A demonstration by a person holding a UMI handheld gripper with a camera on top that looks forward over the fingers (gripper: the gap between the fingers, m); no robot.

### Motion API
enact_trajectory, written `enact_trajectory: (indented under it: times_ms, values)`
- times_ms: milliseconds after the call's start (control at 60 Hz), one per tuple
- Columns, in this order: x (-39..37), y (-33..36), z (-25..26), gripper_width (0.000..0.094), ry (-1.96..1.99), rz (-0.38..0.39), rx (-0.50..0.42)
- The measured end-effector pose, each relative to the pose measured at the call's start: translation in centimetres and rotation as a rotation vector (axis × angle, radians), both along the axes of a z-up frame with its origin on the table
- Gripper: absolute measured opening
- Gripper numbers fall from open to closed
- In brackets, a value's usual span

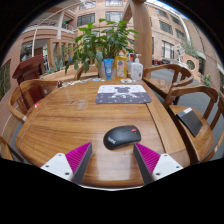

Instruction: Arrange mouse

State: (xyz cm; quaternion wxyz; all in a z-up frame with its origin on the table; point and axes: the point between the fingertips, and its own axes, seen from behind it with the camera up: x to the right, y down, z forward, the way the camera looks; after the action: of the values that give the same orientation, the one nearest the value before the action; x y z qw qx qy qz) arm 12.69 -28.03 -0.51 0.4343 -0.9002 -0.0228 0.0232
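Observation:
A black computer mouse (122,136) lies on the round wooden table (60,125), just ahead of my fingers and slightly toward the right one. Beyond it, a grey mouse pad (123,94) with a white and dark pattern lies flat further across the table. My gripper (113,159) is open and empty, its pink pads spread wide on either side. The left fingertip (78,157) and right fingertip (147,157) hover low over the table, short of the mouse.
A potted green plant (100,40), a blue cup (108,68), a yellow-labelled container (121,67) and a white bottle (135,71) stand at the far side. A glass (80,100) stands left of the pad. Wooden chairs (195,115) ring the table.

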Motion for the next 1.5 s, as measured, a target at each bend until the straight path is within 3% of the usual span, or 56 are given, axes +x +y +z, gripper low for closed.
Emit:
enact_trajectory:
  times_ms: [400,517,617,833,983,1067,1233,1333,1417,1500]
  values:
    - [-0.4,8.3,-0.6,0.0830,0.030,-0.053,-0.012]
    - [0.0,9.1,-0.8,0.0711,-0.061,-0.068,-0.014]
    - [-1.0,9.5,-1.0,0.0465,-0.049,-0.056,-0.012]
    - [-1.0,9.5,-0.8,0.0342,-0.044,-0.078,-0.012]
    - [-1.5,9.2,0.6,0.0342,-0.026,-0.055,-0.015]
    - [-2.5,9.9,6.0,0.0342,0.018,-0.023,0.070]
    - [-3.0,15.0,20.9,0.0342,0.073,0.036,0.348]
    - [-1.1,20.0,24.7,0.0340,0.052,0.003,0.448]
    - [0.6,25.8,24.0,0.0340,0.029,-0.040,0.425]
    - [2.0,30.0,19.1,0.0339,0.016,-0.066,0.334]
